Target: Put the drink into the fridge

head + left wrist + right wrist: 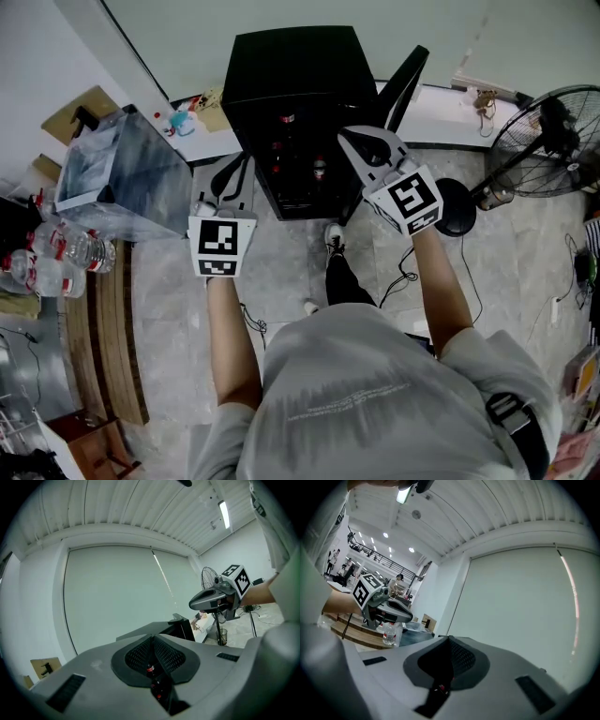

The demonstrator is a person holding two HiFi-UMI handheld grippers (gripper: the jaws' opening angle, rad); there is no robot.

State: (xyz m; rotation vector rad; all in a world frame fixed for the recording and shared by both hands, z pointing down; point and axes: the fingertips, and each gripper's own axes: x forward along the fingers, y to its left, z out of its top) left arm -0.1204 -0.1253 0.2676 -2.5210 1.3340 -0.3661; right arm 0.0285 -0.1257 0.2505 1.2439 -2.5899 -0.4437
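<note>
Red-capped drink bottles (319, 170) are seen standing inside the open black fridge (291, 66), beyond the tips of both grippers and touched by neither. The left gripper (231, 176) and the right gripper (371, 146) are each pressed closed, with nothing held. Both are held forward on outstretched forearms, the right one beside the fridge door (405, 80).

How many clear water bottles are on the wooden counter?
2. One water bottle sits beside the grey bin; the second water bottle is next to it, toward the picture's left edge. More may be hidden.
</note>
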